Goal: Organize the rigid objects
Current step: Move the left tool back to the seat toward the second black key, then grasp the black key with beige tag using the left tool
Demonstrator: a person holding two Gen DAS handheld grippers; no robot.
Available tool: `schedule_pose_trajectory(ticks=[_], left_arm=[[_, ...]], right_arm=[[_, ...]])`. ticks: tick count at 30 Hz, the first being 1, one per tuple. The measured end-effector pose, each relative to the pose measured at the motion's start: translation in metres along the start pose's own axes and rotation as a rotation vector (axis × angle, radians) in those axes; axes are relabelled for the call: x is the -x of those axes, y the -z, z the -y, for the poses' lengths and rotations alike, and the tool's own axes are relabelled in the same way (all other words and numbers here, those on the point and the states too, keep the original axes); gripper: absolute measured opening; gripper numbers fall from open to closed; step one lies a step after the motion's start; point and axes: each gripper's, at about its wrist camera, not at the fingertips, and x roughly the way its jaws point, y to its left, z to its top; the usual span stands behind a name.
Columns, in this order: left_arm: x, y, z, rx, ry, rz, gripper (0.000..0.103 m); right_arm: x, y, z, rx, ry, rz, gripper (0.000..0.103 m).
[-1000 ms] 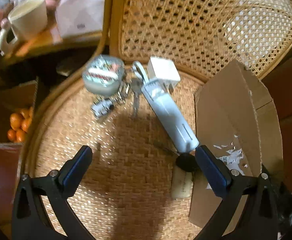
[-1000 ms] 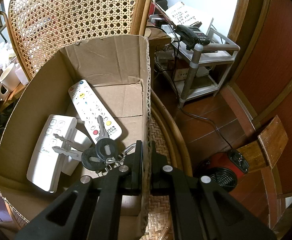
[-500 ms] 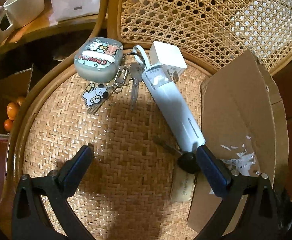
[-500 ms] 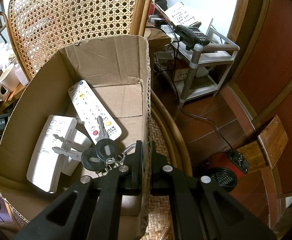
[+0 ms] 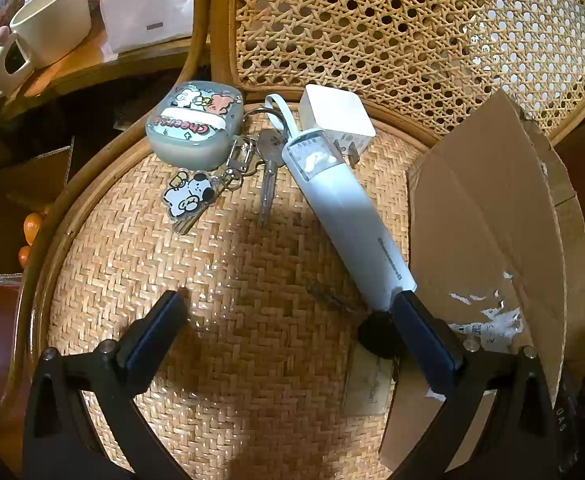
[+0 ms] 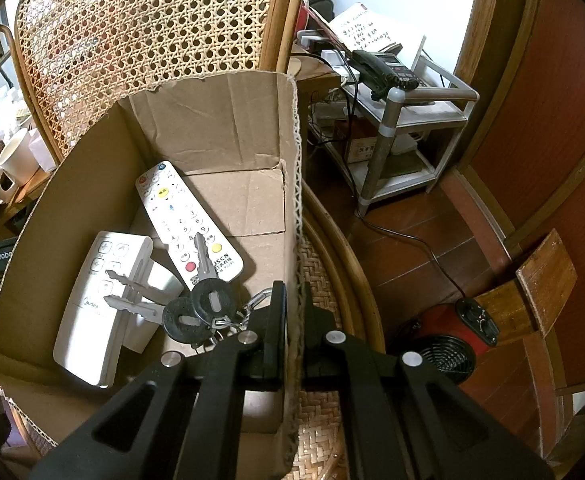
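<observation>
On the woven chair seat lie a cartoon earbud case with keys and a charm, a white charger cube, a long white stick-shaped device and a black-headed key. My left gripper is open above the seat, its right finger beside the device's near end. The cardboard box holds two white remotes and a bunch of black-headed keys. My right gripper is shut on the box's right wall.
The box stands at the seat's right. The cane chair back rises behind. A cream mug sits on a side table to the left, oranges below. A metal stand with a phone and a red fan heater are right of the chair.
My left gripper has moved nearer and slightly left over the seat, bringing the earbud case and keys closer in view. The right gripper and the box have not moved.
</observation>
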Motion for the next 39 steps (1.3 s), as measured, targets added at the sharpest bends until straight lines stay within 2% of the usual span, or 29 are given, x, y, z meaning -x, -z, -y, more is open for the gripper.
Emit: schedule_pose_trajectory(ticks=[4, 9, 12, 16, 19, 22, 25, 30, 32, 37, 39], left_arm=[[-0.001, 0.0, -0.002, -0.009, -0.011, -0.002, 0.103], [-0.001, 0.012, 0.005, -0.057, -0.026, 0.051, 0.103], [-0.001, 0.019, 0.011, -0.133, -0.023, 0.039, 0.103], [0.003, 0.031, 0.017, -0.289, -0.047, 0.039, 0.103], [0.003, 0.037, 0.022, -0.39, -0.054, 0.009, 0.103], [0.006, 0.049, 0.029, -0.505, -0.024, 0.009, 0.103], [0.009, 0.054, 0.03, -0.539, 0.017, 0.014, 0.103], [0.029, 0.059, 0.029, -0.604, 0.215, 0.095, 0.103], [0.03, 0.061, 0.032, -0.647, 0.189, 0.125, 0.103], [0.014, 0.061, 0.033, -0.665, 0.169, 0.089, 0.103], [0.014, 0.064, 0.034, -0.672, 0.175, 0.102, 0.103]], right_arm=[[0.0, 0.0, 0.0, 0.0, 0.0, 0.0, 0.005], [0.0, 0.0, 0.0, 0.0, 0.0, 0.0, 0.005], [0.0, 0.0, 0.0, 0.002, -0.001, 0.0, 0.005], [0.0, -0.001, 0.002, 0.002, 0.0, 0.0, 0.005], [0.001, -0.002, 0.004, 0.001, 0.003, 0.001, 0.005], [0.001, -0.003, 0.005, -0.001, 0.005, 0.002, 0.005], [0.001, -0.002, 0.005, -0.003, 0.004, 0.002, 0.005], [0.001, -0.003, 0.006, -0.001, 0.005, 0.002, 0.005], [0.001, -0.002, 0.006, -0.005, 0.005, 0.002, 0.005], [0.001, -0.002, 0.006, -0.001, 0.004, 0.002, 0.005], [0.001, -0.002, 0.005, 0.001, 0.006, 0.002, 0.005]])
